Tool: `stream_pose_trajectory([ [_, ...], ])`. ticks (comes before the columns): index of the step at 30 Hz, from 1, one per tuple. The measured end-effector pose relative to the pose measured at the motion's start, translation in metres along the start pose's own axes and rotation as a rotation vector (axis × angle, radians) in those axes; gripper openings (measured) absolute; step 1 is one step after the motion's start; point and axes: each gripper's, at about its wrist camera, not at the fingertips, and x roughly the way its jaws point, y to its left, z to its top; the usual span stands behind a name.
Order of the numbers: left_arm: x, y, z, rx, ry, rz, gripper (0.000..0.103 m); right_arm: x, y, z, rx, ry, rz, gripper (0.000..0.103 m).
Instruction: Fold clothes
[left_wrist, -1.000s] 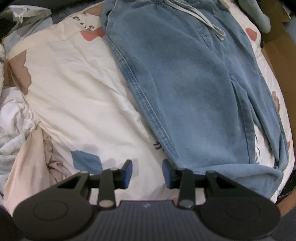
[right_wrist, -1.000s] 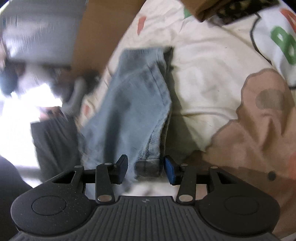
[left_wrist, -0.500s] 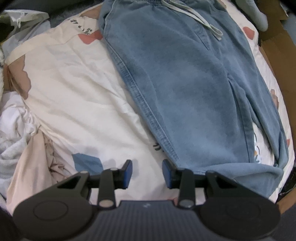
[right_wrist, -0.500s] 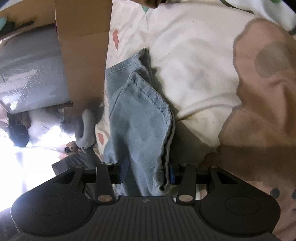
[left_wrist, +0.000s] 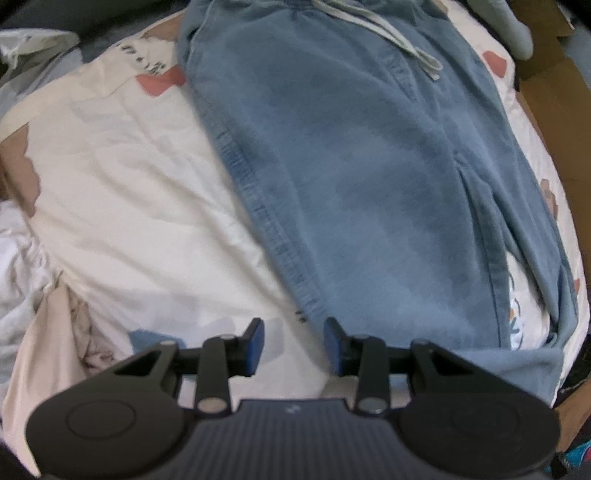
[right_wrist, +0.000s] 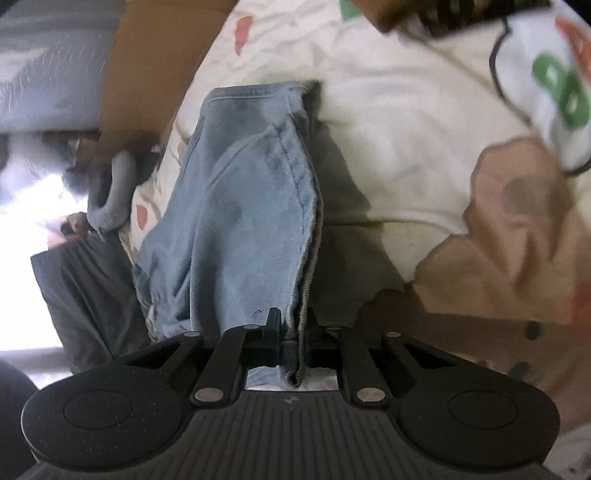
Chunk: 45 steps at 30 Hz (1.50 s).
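Left wrist view: one pair of light blue jeans (left_wrist: 362, 177) lies spread flat on the cream patterned bedsheet (left_wrist: 129, 192), waistband at the far end, two legs running down toward the camera. One white drawstring (left_wrist: 388, 33) trails across the waist. The left gripper (left_wrist: 293, 345) hangs just above the sheet at the near hem of the left-hand leg, its two blue-padded fingers (left_wrist: 255, 343) apart — nothing between them, the outer seam of that leg just ahead of the gap. A crumpled heap of pale laundry (left_wrist: 40, 295) sits off to the left, and a brown cardboard box (left_wrist: 554, 110) edges the bed on the right.

Over to the right wrist view — the right gripper (right_wrist: 291, 338) has its two fingers drawn together, clamped on the thick hem edge of the jeans (right_wrist: 243, 206). The denim rises from the pinch in one bunched, folded column, lifted clear of the bedsheet (right_wrist: 406, 129) and throwing a dark shadow on it to the right. One grey sock (right_wrist: 114, 192) lies curled at the left, near the cardboard box (right_wrist: 147, 66). A white garment with green print (right_wrist: 554, 81) shows at the upper right, blurred. One dark grey cloth (right_wrist: 85, 288) hangs at the lower left; what lies beyond it is too bright to make out.
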Motion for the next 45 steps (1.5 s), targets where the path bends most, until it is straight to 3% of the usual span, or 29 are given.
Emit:
stream_pose_trajectory([
  [13,-0.007,0.006,0.008,-0.006,-0.053,-0.127,0.038,-0.086,-0.007,-0.042,-0.056,-0.01,-0.141,0.01],
  [16,-0.004,0.008,0.01,0.001,-0.049,-0.127,0.038,-0.095,-0.008,-0.054,-0.053,-0.013,-0.157,0.01],
  [24,-0.001,0.026,0.025,-0.056,-0.073,-0.093,0.038,-0.104,-0.019,-0.075,-0.012,-0.021,-0.18,0.01],
  [36,0.002,0.066,0.042,-0.134,-0.104,-0.126,0.038,-0.104,-0.022,-0.089,-0.038,0.029,-0.292,0.01],
  [45,0.003,0.072,0.051,-0.137,-0.118,-0.164,0.038,-0.094,-0.032,-0.1,-0.043,0.073,-0.383,0.01],
])
